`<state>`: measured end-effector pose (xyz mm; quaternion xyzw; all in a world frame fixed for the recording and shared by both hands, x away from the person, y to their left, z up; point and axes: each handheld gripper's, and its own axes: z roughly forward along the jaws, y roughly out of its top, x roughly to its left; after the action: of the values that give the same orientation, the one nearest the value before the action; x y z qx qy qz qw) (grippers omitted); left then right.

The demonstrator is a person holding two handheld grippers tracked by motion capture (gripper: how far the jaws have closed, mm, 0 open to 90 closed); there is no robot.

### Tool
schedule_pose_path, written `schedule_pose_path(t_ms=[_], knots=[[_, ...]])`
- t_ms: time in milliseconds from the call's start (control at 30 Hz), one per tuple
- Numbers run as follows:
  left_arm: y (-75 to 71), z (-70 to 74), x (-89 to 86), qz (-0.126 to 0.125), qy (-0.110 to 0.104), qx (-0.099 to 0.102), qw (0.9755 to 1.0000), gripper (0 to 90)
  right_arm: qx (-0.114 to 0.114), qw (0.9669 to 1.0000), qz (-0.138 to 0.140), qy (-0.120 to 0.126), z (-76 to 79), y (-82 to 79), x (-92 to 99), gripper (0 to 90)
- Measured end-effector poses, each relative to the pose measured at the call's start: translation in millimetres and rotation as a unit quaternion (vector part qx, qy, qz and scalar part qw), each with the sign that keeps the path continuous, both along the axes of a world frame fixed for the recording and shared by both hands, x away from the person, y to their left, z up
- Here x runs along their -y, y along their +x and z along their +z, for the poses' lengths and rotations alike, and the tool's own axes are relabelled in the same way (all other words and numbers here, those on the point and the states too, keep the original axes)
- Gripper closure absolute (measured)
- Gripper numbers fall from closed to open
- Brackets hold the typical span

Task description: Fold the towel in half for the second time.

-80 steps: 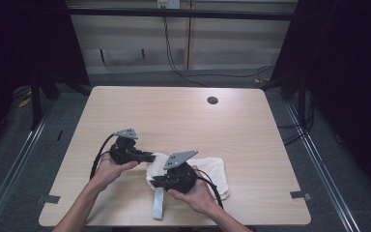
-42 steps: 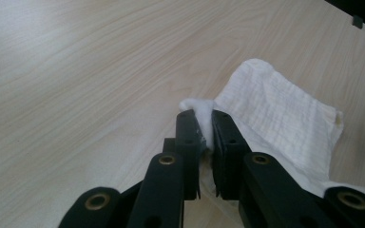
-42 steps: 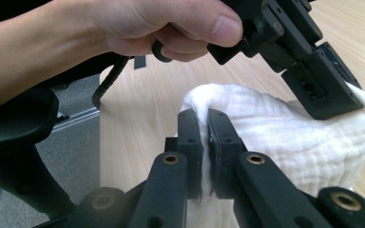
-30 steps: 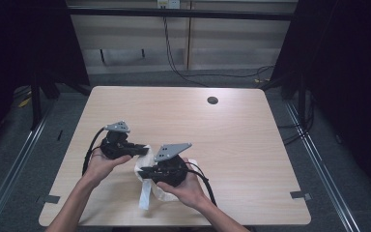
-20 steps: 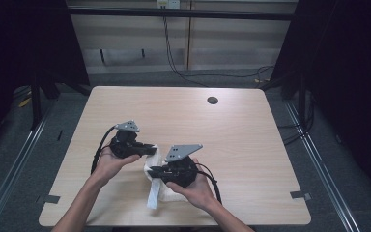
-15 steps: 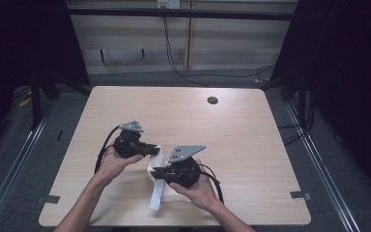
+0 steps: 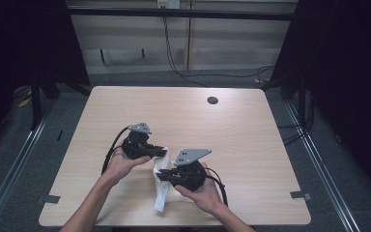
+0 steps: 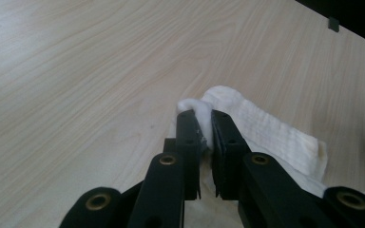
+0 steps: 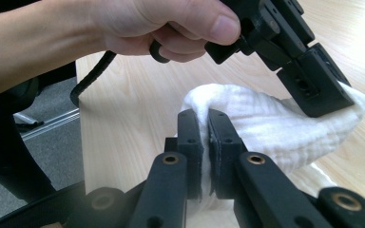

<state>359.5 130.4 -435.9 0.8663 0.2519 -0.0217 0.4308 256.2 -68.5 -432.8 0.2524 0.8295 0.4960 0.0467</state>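
We held the white cloth (image 7: 162, 186) with both tools, low over the near part of the bench (image 7: 241, 125). Our left gripper (image 8: 206, 124) had its jaws closed narrow on one bunched corner of the cloth, and our right gripper (image 9: 204, 124) was clamped the same way on another fold of it, the two just beside each other. The rest of the cloth trailed down toward the near edge of the bench. Bare wood lay open to the far side and to the right, up to the small round black grommet (image 7: 212, 100) near the far edge.
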Motion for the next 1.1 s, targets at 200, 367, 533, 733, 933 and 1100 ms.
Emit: schedule_pose_path(t_ms=[200,367,533,733,933,1100], knots=[[0.6,-2.3,11.3,-0.006,0.002,0.0,1.0,83.5,-0.007,0.9999,-0.009,-0.001,-4.5,-1.8,5.0,85.0],[2.3,-7.5,18.5,-0.013,0.004,-0.009,0.9999,83.5,-0.009,0.9999,-0.014,-0.005,-6.7,-3.2,10.6,85.0],[2.2,-10.6,21.4,-0.013,0.009,-0.012,0.9998,83.5,-0.013,0.9997,-0.018,-0.008,-8.5,-4.3,15.1,85.0],[3.3,-15.1,28.7,-0.015,0.009,-0.017,0.9997,83.5,-0.021,0.9994,-0.025,-0.015,-15.2,-6.1,21.2,84.8],[3.9,-20.9,36.3,-0.022,0.019,-0.025,0.9993,83.4,-0.026,0.999,-0.032,-0.018,-18.2,-8.6,26.8,84.5],[5.2,-26.3,42.8,-0.024,0.022,-0.031,0.999,83.4,-0.029,0.9985,-0.038,-0.026,-22.6,-10.0,31.3,84.2]])
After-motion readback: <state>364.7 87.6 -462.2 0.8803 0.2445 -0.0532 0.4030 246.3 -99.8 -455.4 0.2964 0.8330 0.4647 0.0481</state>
